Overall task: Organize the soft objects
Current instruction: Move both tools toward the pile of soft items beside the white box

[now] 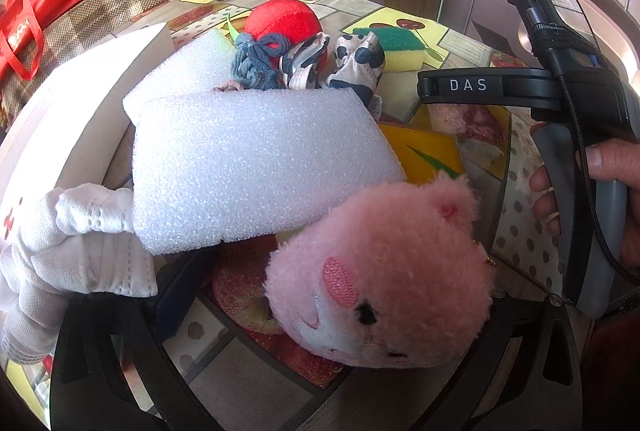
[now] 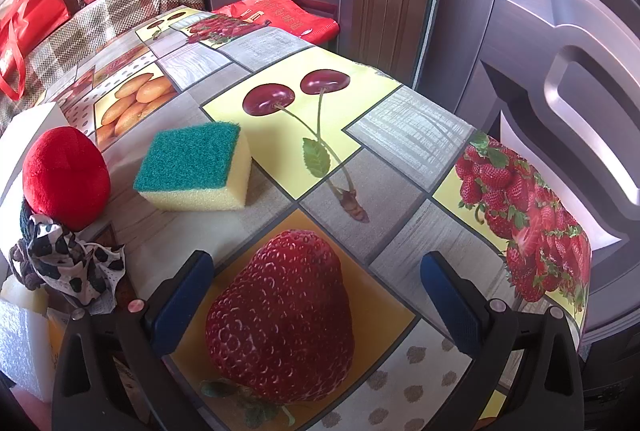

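Note:
A pink plush toy lies over the right side of my left gripper. The gripper stands open; its left finger shows, and the right one is hidden behind the toy. A white foam block lies just ahead, with a second foam piece behind it. A crumpled white mask sits at the left. Further back are a red plush ball, a blue-grey cord, a cow-print cloth and a green-and-yellow sponge. My right gripper is open and empty above the tablecloth.
The table has a fruit-print cloth and drops off at its right edge by a brown wooden door. A white box stands at the left. Red bags and a plaid-covered seat lie beyond the far left edge.

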Demonstrator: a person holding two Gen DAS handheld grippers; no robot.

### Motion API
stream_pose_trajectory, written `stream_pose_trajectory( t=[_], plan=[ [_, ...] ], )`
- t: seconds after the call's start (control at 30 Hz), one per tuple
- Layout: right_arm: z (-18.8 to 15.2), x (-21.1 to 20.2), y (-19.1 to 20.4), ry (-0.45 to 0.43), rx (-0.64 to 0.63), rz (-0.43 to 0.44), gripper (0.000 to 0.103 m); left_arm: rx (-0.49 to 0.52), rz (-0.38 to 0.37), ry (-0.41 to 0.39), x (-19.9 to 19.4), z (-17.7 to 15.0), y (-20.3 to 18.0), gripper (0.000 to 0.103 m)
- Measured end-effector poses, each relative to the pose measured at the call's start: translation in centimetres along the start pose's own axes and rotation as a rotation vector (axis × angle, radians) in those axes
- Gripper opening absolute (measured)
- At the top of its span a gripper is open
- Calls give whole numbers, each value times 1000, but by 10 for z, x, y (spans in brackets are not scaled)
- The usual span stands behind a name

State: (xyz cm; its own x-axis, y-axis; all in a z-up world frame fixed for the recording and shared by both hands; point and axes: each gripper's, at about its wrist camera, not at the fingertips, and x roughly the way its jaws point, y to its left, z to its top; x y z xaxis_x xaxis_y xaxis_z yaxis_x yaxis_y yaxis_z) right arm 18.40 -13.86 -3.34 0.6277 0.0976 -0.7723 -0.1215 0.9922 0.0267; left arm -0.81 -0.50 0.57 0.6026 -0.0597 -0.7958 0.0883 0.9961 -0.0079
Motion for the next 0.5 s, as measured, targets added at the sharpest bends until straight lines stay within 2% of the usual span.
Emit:
stream_pose_trajectory(
  t=[0.27, 0.4, 0.5],
  plan=[
    [0, -1, 0, 6, -42, 24, 103, 0, 0, 0, 0, 0, 0, 102],
    [-6, -18, -20, 5, -24, 126, 103, 2, 1, 3, 2, 0, 0, 102],
    [-8, -36, -32, -53, -8, 189, 103, 5, 2, 4, 2, 0, 0, 102]
  ],
)
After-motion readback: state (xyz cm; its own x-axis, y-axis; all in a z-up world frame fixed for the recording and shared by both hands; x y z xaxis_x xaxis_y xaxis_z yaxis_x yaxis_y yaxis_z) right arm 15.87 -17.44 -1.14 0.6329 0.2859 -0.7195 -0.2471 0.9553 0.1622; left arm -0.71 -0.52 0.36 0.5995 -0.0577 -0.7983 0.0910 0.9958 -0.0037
